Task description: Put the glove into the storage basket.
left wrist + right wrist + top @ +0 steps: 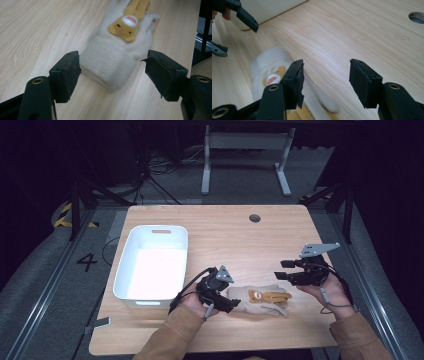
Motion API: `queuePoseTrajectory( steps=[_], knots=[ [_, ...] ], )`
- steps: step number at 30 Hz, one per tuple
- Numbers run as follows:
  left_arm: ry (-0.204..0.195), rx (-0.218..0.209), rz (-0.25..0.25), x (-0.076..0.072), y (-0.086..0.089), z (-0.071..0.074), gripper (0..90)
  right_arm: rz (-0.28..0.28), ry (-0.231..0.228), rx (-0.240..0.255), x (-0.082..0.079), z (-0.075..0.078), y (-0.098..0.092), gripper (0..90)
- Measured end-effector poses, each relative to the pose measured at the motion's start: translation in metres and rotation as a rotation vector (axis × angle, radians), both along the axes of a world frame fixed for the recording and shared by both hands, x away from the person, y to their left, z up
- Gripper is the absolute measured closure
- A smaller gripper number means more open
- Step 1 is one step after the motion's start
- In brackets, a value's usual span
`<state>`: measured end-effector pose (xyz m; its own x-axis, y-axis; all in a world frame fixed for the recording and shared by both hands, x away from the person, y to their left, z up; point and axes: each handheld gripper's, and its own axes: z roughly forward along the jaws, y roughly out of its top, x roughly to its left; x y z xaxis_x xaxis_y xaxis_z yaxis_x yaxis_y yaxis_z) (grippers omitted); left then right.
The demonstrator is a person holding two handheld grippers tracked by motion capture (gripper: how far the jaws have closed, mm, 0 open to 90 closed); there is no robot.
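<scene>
The left tongs stand wide astride the cuff of the cream glove — not pressing it. It lies flat on the desk, long axis sideways, fingers toward the right tongs — wide, empty. Beyond, a white bin.

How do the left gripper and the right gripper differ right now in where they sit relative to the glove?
The left gripper sits low at the glove, its open jaws straddling the cream cuff without pressing it; the right gripper is off beyond the glove's fingertips, nothing between its jaws. The left gripper faces the glove's cuff end, the right gripper its finger end. Both are open and hand-held.
</scene>
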<state>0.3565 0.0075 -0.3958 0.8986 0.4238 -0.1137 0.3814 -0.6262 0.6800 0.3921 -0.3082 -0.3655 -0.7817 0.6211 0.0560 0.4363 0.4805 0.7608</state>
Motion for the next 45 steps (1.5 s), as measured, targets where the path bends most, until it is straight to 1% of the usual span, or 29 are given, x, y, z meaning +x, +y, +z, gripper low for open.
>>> queuePoseTrajectory(
  steps=[1,2,3,5,7,9,10,12,13,14,16,18,20,22,25,27,28,29,32,33,34,36,38,39,40,41,42,45],
  knots=[
    [0.002,-0.006,-0.002,-0.001,-0.002,-0.002,27.9,-0.005,0.002,0.006,0.001,0.0,-0.002,45.4],
    [-0.001,0.006,-0.014,0.0,-0.003,-0.003,27.5,-0.01,0.0,0.007,0.001,0.001,-0.003,45.4],
    [0.004,0.007,-0.021,0.0,-0.005,-0.005,26.6,-0.014,-0.001,0.01,0.001,0.001,-0.005,45.4],
    [0.0,0.011,-0.035,0.0,-0.008,-0.008,24.3,-0.018,0.002,0.014,0.001,0.001,-0.006,45.4],
    [0.008,-0.007,-0.041,0.001,-0.011,-0.012,21.6,-0.017,-0.002,0.019,0.001,0.001,-0.008,45.4],
    [0.005,-0.016,-0.058,0.002,-0.014,-0.016,19.1,-0.02,0.0,0.024,0.002,0.002,-0.009,45.3],
    [0.001,-0.014,-0.071,0.002,-0.016,-0.019,18.6,-0.02,0.0,0.027,0.002,0.002,-0.009,45.2],
    [-0.028,0.006,-0.098,0.001,-0.021,-0.025,16.6,-0.022,0.002,0.028,0.003,0.001,-0.01,45.2],
    [-0.028,0.01,-0.108,0.001,-0.023,-0.027,15.1,-0.03,0.006,0.026,0.003,0.0,-0.011,45.2],
    [-0.026,0.003,-0.113,0.001,-0.025,-0.03,13.6,-0.03,0.008,0.026,0.004,0.0,-0.012,45.0],
    [-0.02,-0.004,-0.111,0.002,-0.026,-0.033,10.0,-0.032,0.012,0.029,0.004,-0.001,-0.012,45.0],
    [-0.032,-0.003,-0.097,0.004,-0.027,-0.036,6.2,-0.029,0.015,0.03,0.005,-0.002,-0.012,44.8],
    [-0.032,-0.007,-0.083,0.006,-0.028,-0.038,4.1,-0.027,0.017,0.031,0.005,-0.002,-0.011,44.6],
    [-0.026,-0.011,-0.081,0.009,-0.028,-0.04,2.2,-0.027,0.022,0.032,0.005,-0.003,-0.011,44.5],
    [-0.024,-0.029,-0.074,0.012,-0.028,-0.042,0.2,-0.023,0.024,0.028,0.006,-0.005,-0.01,44.4],
    [-0.02,-0.032,-0.076,0.014,-0.028,-0.043,0.0,-0.023,0.026,0.029,0.006,-0.005,-0.01,44.3],
    [-0.024,-0.028,-0.076,0.015,-0.029,-0.044,0.0,-0.022,0.026,0.032,0.006,-0.006,-0.01,44.3],
    [-0.024,-0.035,-0.072,0.016,-0.029,-0.045,0.0,-0.023,0.027,0.031,0.006,-0.006,-0.01,44.3],
    [-0.032,-0.032,-0.07,0.018,-0.031,-0.047,0.0,-0.024,0.027,0.032,0.006,-0.006,-0.01,44.2],
    [-0.03,-0.037,-0.07,0.018,-0.032,-0.048,0.0,-0.023,0.026,0.032,0.006,-0.006,-0.01,44.1],
    [-0.03,-0.029,-0.071,0.019,-0.033,-0.048,0.0,-0.023,0.024,0.032,0.006,-0.006,-0.01,43.9],
    [-0.034,-0.01,-0.081,0.02,-0.035,-0.049,0.0,-0.025,0.02,0.036,0.005,-0.006,-0.011,43.5],
    [-0.026,-0.008,-0.083,0.02,-0.038,-0.051,0.0,-0.031,0.026,0.042,0.005,-0.006,-0.013,43.1],
    [-0.027,-0.012,-0.092,0.021,-0.04,-0.052,0.0,-0.035,0.028,0.045,0.005,-0.006,-0.015,43.1],
    [-0.014,-0.004,-0.095,0.022,-0.041,-0.054,0.0,-0.039,0.03,0.048,0.004,-0.006,-0.016,43.2],
    [-0.012,-0.008,-0.103,0.023,-0.043,-0.055,0.0,-0.045,0.031,0.05,0.003,-0.006,-0.018,43.2],
    [-0.012,-0.011,-0.11,0.023,-0.043,-0.056,0.0,-0.045,0.03,0.053,0.002,-0.006,-0.02,43.2],
    [-0.02,-0.011,-0.11,0.025,-0.046,-0.058,0.0,-0.055,0.028,0.056,0.001,-0.005,-0.022,43.2]
  ],
)
